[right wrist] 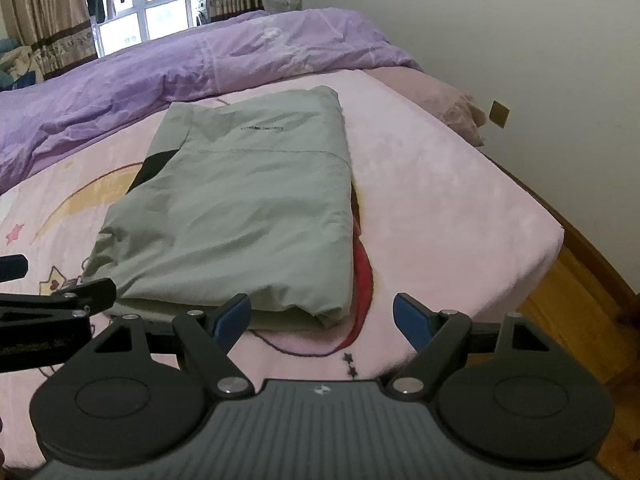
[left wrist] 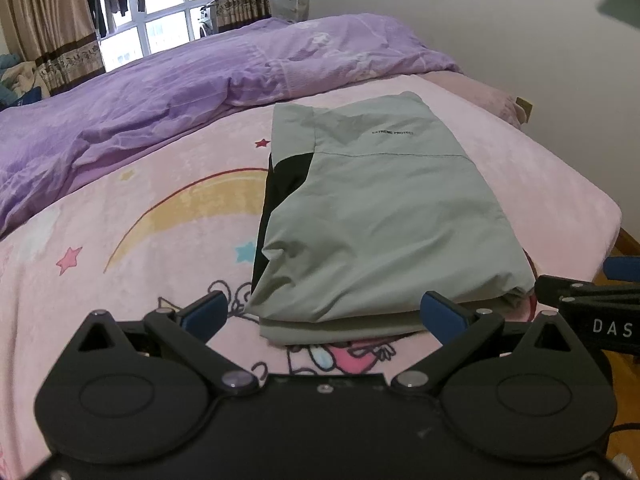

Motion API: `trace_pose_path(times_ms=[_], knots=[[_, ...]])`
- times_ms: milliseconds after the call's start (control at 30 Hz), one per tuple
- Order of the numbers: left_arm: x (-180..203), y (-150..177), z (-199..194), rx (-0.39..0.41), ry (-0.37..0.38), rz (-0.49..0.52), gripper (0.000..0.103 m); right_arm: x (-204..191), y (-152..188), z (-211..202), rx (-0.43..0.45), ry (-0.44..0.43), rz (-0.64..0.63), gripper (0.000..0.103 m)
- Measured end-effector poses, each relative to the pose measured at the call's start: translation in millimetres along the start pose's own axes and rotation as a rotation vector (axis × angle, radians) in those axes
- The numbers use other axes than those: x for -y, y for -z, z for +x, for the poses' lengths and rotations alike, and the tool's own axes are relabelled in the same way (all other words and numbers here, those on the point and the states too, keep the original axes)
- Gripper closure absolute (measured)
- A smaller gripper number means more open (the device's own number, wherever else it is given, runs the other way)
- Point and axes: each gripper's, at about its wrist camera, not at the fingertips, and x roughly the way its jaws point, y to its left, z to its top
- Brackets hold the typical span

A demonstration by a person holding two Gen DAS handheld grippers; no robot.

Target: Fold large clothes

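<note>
1. On the bed [left wrist: 560, 184] lies a folded gray-green jacket [left wrist: 384, 216], flat on a pink blanket [left wrist: 132, 280] with stars and a moon.
2. Small black words sit near the jacket's far end, and a black part peeks out along its left edge.
3. Its near edge is a thick, puffy fold with layers stacked under it.
4. The left hand-held gripper [left wrist: 324, 316] hangs just in front of that near edge, its blue fingers [left wrist: 206, 314] spread wide and holding nothing.
5. The right hand-held gripper [right wrist: 322, 320] hangs by the jacket's near right corner, its blue fingers [right wrist: 412, 322] also spread wide and holding nothing.
6. The two grippers sit close side by side; each one shows at the edge of the other's view.
7. Bare pink blanket shows to the right of the jacket, up to the bed's edge, where the wood floor [right wrist: 580, 312] starts.
8. More blanket lies open on the left side.
9. A rumpled purple quilt [left wrist: 160, 92] is heaped behind the jacket, touching its far edge or nearly so.
10. Beyond it are curtains [left wrist: 44, 24] and a window [left wrist: 156, 12], and a white wall [left wrist: 480, 32] runs along the right.
</note>
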Motion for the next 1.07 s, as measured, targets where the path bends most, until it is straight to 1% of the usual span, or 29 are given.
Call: trace_pose_path(times_ms=[467, 833, 967, 1067], knots=[[0.1, 2.7, 1.0, -0.015, -0.008, -0.010, 0.000, 0.0, 2.2, 0.9, -0.007, -0.003, -0.001, 0.008], [2.9, 5.1, -4.3, -0.001, -0.004, 0.007, 0.000, -1.4, 4.3, 1.4, -0.010, -0.009, -0.005, 0.008], [4.1, 6.6, -10.7, 0.040, -0.026, 0.022, 0.000, -3.1, 5.8, -0.8, -0.010, -0.007, -0.009, 0.008], [4.0, 6.6, -13.0, 0.046, -0.024, 0.018, 0.000, -3.3, 5.9, -0.8, -0.010, -0.006, -0.007, 0.008]])
